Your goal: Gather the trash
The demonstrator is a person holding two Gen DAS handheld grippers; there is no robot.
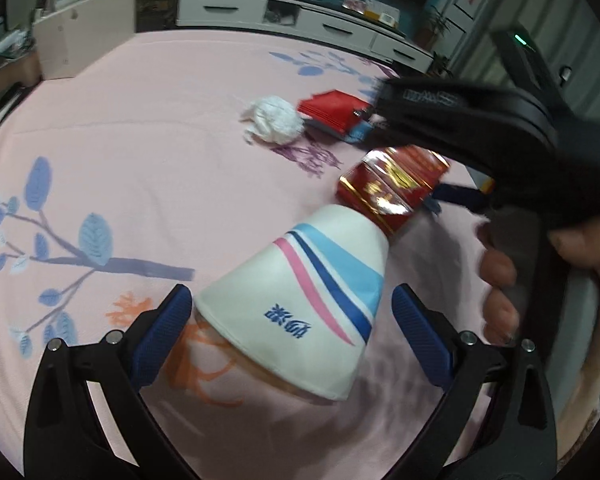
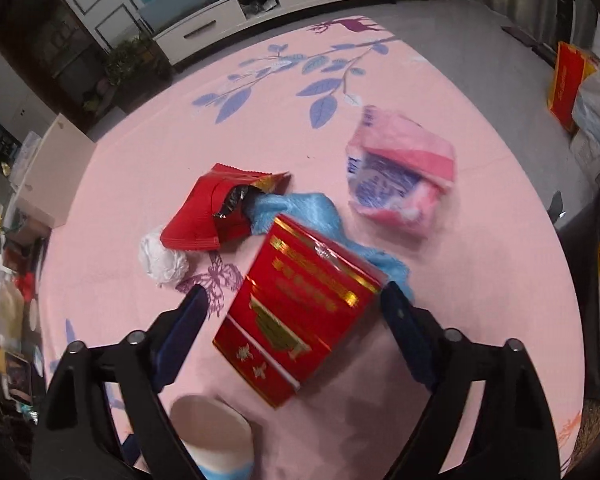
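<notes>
A white paper cup (image 1: 300, 300) with blue and pink stripes lies between the fingers of my left gripper (image 1: 294, 340), whose jaws are open; it also shows in the right wrist view (image 2: 212, 440). A red and gold box (image 2: 296, 320) lies tilted between the open fingers of my right gripper (image 2: 296, 332), which reaches in from the right in the left wrist view (image 1: 440, 196); the box (image 1: 392, 188) is there too. A red snack wrapper (image 2: 216, 212), a white crumpled tissue (image 2: 162, 260), a blue cloth (image 2: 300, 212) and a pink plastic pack (image 2: 400, 176) lie on the pink cloth.
The pink tablecloth (image 2: 460, 280) with leaf prints covers a round table. A white low cabinet (image 1: 320, 20) stands beyond it. A white box (image 1: 84, 32) is at the far left edge. Bags (image 2: 580, 88) sit on the floor to the right.
</notes>
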